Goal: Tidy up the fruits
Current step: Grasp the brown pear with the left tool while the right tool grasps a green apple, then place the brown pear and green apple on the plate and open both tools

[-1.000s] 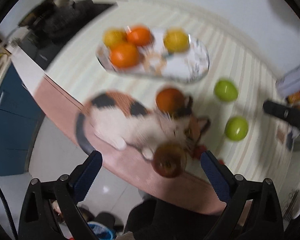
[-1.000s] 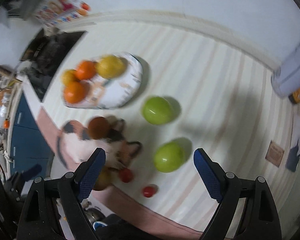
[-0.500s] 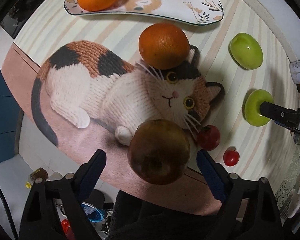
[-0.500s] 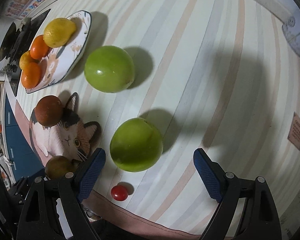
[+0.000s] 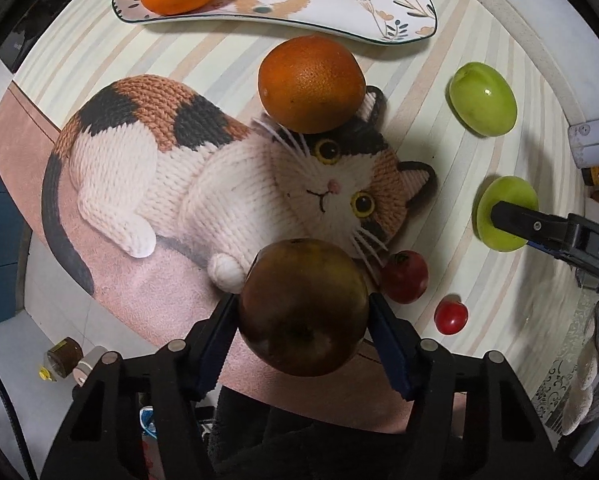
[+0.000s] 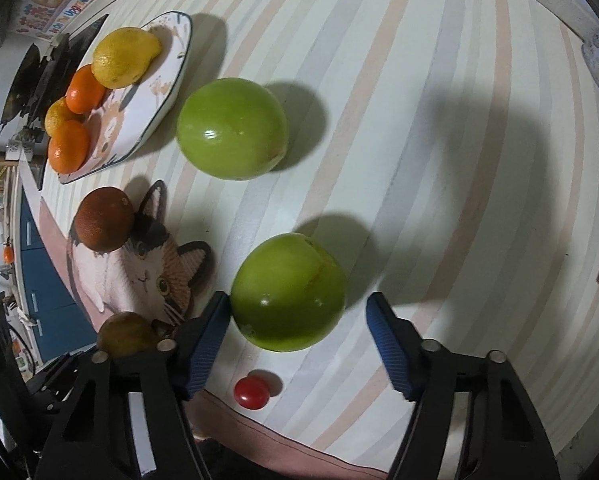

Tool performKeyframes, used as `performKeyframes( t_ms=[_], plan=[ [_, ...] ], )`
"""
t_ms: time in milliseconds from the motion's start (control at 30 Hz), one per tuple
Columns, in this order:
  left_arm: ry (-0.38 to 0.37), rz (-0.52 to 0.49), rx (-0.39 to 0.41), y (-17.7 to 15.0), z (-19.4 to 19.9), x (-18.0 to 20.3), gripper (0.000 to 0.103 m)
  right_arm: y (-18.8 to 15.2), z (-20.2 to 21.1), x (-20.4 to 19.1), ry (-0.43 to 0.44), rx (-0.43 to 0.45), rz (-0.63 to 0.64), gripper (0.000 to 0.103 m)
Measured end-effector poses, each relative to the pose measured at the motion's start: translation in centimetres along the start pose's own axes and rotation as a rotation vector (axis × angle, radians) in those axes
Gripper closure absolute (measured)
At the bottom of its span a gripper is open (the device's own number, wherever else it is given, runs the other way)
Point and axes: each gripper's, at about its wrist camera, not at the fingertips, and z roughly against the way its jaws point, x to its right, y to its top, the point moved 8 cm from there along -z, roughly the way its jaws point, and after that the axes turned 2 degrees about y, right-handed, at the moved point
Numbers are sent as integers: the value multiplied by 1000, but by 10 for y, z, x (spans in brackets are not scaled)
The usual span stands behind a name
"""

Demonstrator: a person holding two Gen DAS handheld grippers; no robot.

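Striped tablecloth [image 6: 419,80]; left tongs [image 5: 303,316] closing on brown fruit [image 5: 303,308]; right tongs [image 6: 297,316] closing round green fruit [image 6: 287,292].

A brown round fruit [image 5: 303,308] is sitting at the near edge of the table, beside a dark red tomato [image 5: 404,276]; a smaller bright red tomato [image 5: 451,316] is lying just past it. A large orange [image 5: 311,84] is resting on the printed cat's head. Two glossy green fruits are lying apart on the striped cloth, one nearer [image 6: 287,292] and one farther [image 6: 232,128]. The plate [image 5: 399,20] is holding two oranges [image 6: 69,146] [image 6: 85,88], a lemon [image 6: 125,58] and a small yellow fruit [image 6: 58,115].
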Motion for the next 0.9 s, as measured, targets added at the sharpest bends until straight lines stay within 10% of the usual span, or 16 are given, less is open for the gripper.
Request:
performKeyframes(
  t_ms=[500,900],
  plan=[
    [-32,3,104,29,51,-7,41,17,43,-48,47,109,100,43],
    [57,-14,208,162,108,-29,41,110,33,-108,130,159,106,43]
  ],
)
